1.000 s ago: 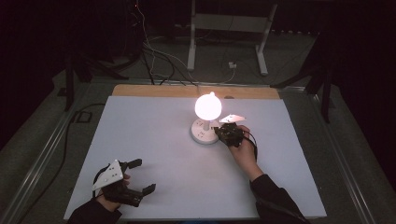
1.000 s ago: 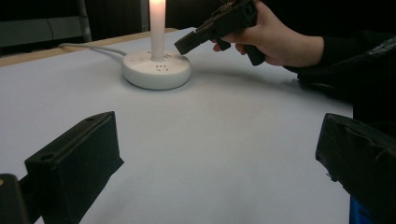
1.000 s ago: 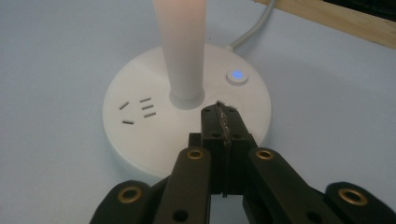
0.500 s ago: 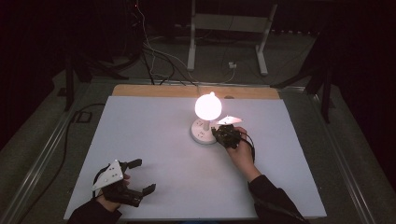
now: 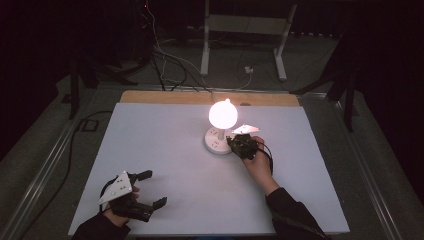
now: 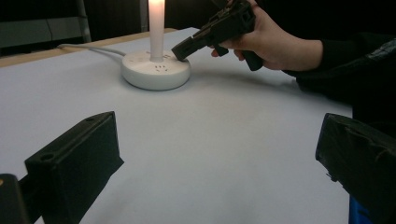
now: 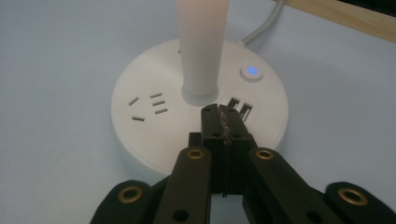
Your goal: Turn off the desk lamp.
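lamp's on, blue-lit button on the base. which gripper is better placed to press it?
Right. The right gripper, jaws shut, has its tips over the lamp base beside the stem, close to the button. The left gripper is open near the table's front left corner, far from the lamp.

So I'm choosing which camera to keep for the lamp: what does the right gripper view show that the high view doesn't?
Right gripper view: the base's blue-lit button, socket slots and the right gripper shut over it. High view: the glowing bulb, the whole table and the open left gripper. Both: the lamp base, its stem and the right gripper.
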The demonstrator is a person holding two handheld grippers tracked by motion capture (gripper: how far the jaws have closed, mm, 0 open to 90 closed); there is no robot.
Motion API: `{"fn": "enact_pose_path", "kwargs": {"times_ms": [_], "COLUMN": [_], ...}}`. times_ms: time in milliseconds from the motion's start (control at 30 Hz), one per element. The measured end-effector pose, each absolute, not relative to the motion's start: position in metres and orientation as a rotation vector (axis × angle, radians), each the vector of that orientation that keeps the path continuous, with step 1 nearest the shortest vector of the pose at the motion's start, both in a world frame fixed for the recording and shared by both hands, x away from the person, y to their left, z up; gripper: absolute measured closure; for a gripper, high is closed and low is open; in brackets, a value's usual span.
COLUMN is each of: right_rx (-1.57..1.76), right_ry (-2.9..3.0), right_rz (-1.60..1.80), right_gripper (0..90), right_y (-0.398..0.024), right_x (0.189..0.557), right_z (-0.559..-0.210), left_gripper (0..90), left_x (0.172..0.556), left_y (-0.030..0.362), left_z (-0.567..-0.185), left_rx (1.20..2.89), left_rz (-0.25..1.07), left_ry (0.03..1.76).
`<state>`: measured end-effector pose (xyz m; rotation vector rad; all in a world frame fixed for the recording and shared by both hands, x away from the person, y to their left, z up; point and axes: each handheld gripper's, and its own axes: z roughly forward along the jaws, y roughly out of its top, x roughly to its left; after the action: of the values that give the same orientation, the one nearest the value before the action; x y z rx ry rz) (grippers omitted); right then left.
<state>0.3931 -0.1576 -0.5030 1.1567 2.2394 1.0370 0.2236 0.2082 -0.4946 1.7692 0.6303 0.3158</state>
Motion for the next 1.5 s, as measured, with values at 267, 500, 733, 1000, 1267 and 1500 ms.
{"fn": "enact_pose_path", "kwargs": {"times_ms": [267,500,733,1000,1267,1500], "right_rx": [1.136,1.117,1.120,1.145,1.154,1.154], "right_ry": [2.188,2.151,2.156,2.185,2.230,2.236], "right_rz": [1.112,1.166,1.157,1.125,1.072,1.064], "right_gripper": [90.0,90.0,89.9,89.9,89.9,89.9], "right_y": [-0.160,-0.163,-0.162,-0.161,-0.157,-0.157], "right_x": [0.387,0.383,0.384,0.386,0.389,0.390], "right_z": [-0.479,-0.461,-0.465,-0.480,-0.496,-0.499], "left_gripper": [0.5,0.5,0.5,0.5,0.5,0.5], "left_x": [0.224,0.224,0.224,0.223,0.224,0.224], "left_y": [0.209,0.208,0.208,0.208,0.208,0.208], "left_z": [-0.495,-0.494,-0.494,-0.495,-0.495,-0.495], "left_rx": [1.766,1.767,1.765,1.773,1.771,1.770], "left_rz": [0.315,0.317,0.314,0.317,0.316,0.315], "left_ry": [0.629,0.629,0.628,0.629,0.628,0.629]}}
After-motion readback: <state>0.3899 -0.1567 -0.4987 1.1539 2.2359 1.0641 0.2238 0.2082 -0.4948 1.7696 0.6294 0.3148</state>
